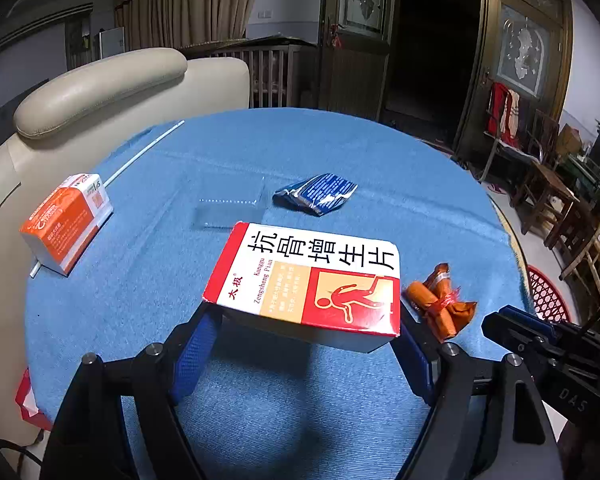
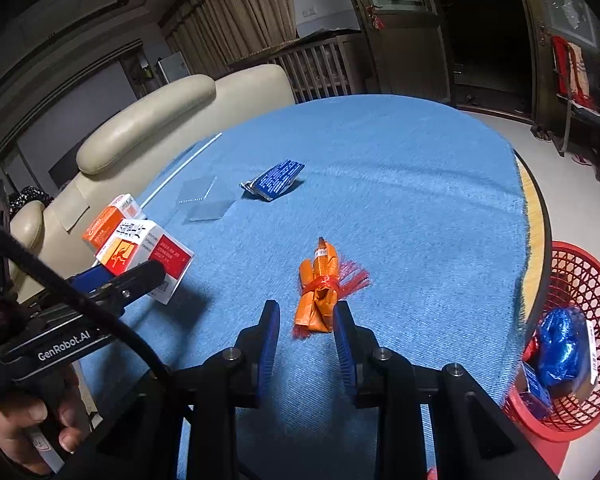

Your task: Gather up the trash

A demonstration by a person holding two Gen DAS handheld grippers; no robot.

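My left gripper (image 1: pixel 304 332) pinches a red-and-white cardboard medicine box (image 1: pixel 310 284) with black Chinese lettering, its blue-padded fingers (image 1: pixel 196 356) pressed against the box's two short ends and holding it tilted, clear of the round table under a blue woven cloth (image 1: pixel 260 408). In the right wrist view the same box (image 2: pixel 148 256) hangs at nine o'clock, with the left gripper (image 2: pixel 116 280) clamped on it.

My right gripper (image 2: pixel 306 320) has its fingers spread, flanking the near end of an orange plastic wrapper bundle tied with red string (image 2: pixel 318 284) – the right pad (image 2: pixel 342 336) looks to be touching or just beside it, the left pad apart. From the left wrist, that bundle (image 1: pixel 440 300) lies at three o'clock of the held box, and the right gripper (image 1: pixel 516 328) shows beyond it at the frame's edge.

Farther up the cloth, at twelve o'clock of the box, lie a crumpled blue foil packet with white print (image 1: pixel 316 194) and a clear flat plastic lid (image 1: pixel 230 204). At ten o'clock sits an orange-and-white carton (image 1: pixel 66 224) on a thin white stick (image 1: pixel 144 152) that runs toward the far rim.

A red plastic mesh basket (image 2: pixel 580 276) stands on the floor at four o'clock of the table in the right wrist view – blue wrappers (image 2: pixel 560 344) already inside. A cream leather sofa (image 1: pixel 100 92) borders the table's left side.
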